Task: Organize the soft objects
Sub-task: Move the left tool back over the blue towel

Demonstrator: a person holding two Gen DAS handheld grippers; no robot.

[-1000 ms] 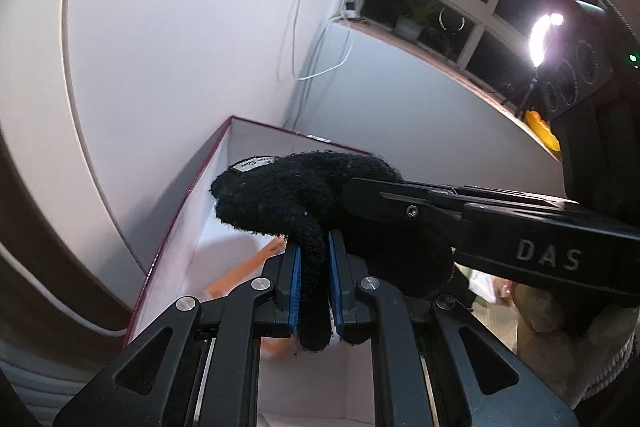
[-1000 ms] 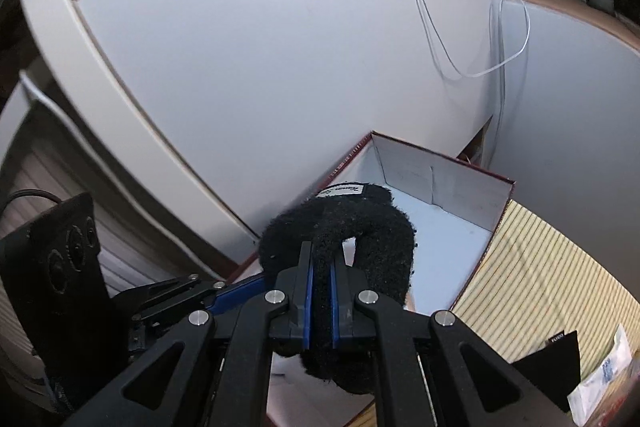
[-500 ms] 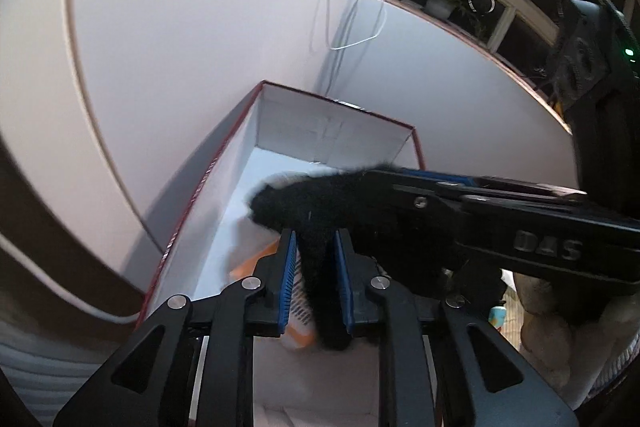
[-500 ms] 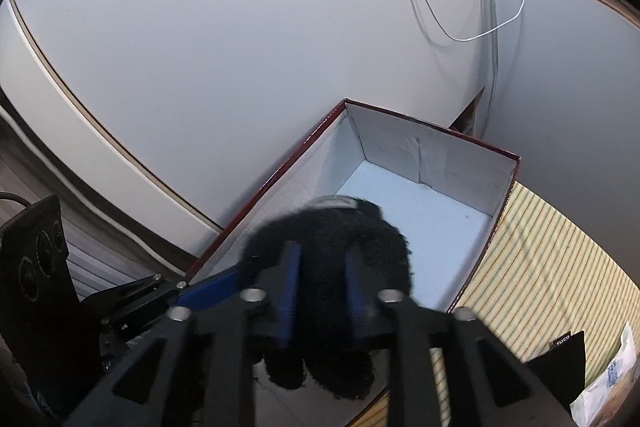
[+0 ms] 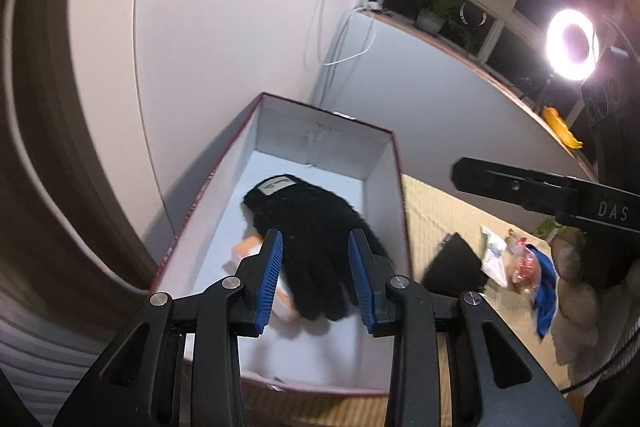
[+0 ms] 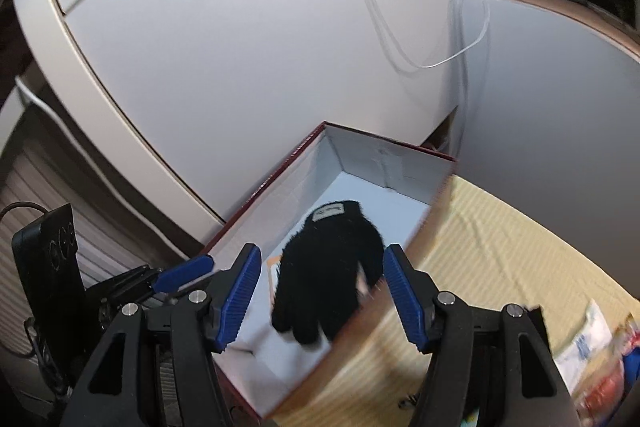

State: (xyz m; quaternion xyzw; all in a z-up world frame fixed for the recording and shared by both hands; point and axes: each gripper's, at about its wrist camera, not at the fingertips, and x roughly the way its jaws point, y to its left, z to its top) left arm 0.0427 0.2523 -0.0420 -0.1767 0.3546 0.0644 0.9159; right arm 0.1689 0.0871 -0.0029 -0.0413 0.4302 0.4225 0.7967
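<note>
Black glove (image 5: pixel 316 239): it lies inside the box, fuzzy, with its white label (image 5: pixel 279 185) toward the far end. It partly covers an orange and white item (image 5: pixel 250 251), which I cannot identify.

Box (image 5: pixel 394 163): a long box, white inside with a dark red rim. It stands on a yellow striped mat (image 6: pixel 492 267) close to the white wall, so soft things can be dropped in from above.

Left tongs (image 5: pixel 316 281): wide apart, holding nothing. They hang over the near part of the box, with the glove seen between the blue pads (image 5: pixel 270 281) but below them.

Right tongs (image 6: pixel 318 299): also wide and empty, above the same glove.

Judgement: the glove seems placed already, since neither tongs touches it.

Other soft things: a blue cloth (image 5: pixel 544 291) and some packets lie on the mat at the right, probably waiting.
</note>
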